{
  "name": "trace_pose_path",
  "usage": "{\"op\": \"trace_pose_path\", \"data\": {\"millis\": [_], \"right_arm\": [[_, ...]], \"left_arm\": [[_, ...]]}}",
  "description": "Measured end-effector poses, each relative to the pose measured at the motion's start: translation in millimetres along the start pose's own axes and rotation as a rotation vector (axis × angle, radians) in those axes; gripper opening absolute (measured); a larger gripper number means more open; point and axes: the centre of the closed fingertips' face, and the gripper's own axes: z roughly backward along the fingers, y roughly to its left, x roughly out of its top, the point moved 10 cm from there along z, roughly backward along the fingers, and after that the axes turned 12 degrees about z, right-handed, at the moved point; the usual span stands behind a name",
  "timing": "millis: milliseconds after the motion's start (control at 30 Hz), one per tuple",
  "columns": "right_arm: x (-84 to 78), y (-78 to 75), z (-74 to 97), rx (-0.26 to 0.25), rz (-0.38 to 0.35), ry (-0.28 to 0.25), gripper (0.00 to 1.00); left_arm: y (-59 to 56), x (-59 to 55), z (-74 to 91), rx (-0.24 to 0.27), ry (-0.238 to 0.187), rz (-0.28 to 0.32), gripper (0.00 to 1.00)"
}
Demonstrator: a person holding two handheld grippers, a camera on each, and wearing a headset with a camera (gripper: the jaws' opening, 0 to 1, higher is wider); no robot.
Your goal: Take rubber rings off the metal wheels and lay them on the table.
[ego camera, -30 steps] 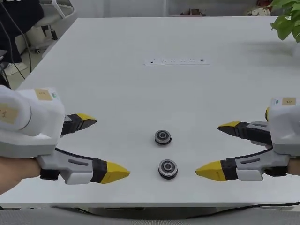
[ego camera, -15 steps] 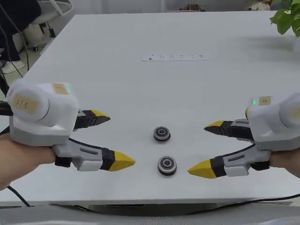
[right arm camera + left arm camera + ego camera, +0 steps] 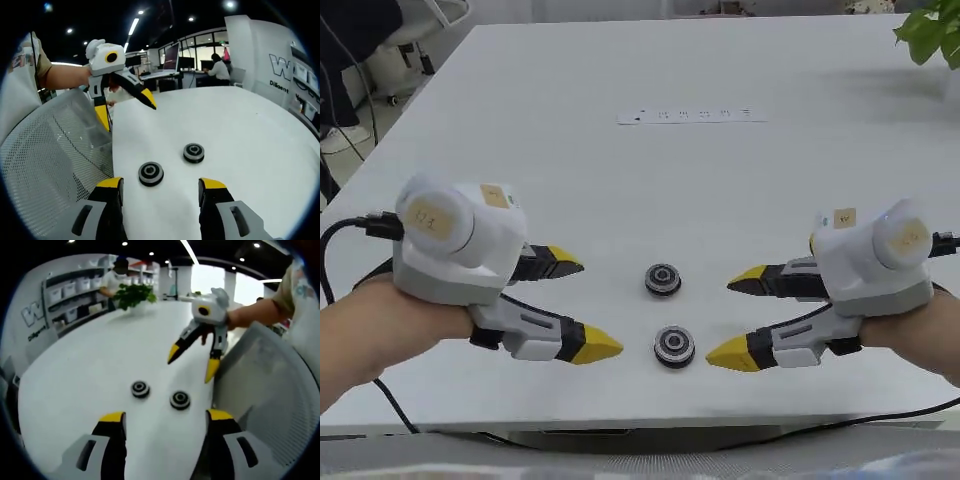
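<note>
The white tabletop (image 3: 620, 180) carried everything. Over its near edge, the left hand-held gripper (image 3: 600, 306) and the right hand-held gripper (image 3: 719, 320) faced each other, both with jaws spread wide and holding nothing. Between their yellow tips lay two metal wheels, the far wheel (image 3: 663, 280) and the near wheel (image 3: 674, 346), untouched, the near one wearing its dark rubber ring (image 3: 674, 361).
</note>
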Motion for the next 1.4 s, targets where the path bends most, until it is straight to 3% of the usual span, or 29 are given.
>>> {"op": "trace_pose_path", "data": {"millis": [400, 800, 1400], "right_arm": [[-4.6, 1.9, -14.6, 0.055, 0.024, 0.021, 0.5], [-7.9, -1.2, -22.7, 0.076, 0.031, 0.019, 0.42], [-11.8, 3.3, -28.5, 0.095, 0.033, 0.023, 0.4]], "left_arm": [[-3.3, 1.2, -27.0, -0.068, 0.039, -0.027, 0.54], [-10.1, -0.2, -52.6, -0.111, 0.078, -0.054, 0.45], [-15.6, -2.0, -77.6, -0.144, 0.124, -0.091, 0.27]]}}
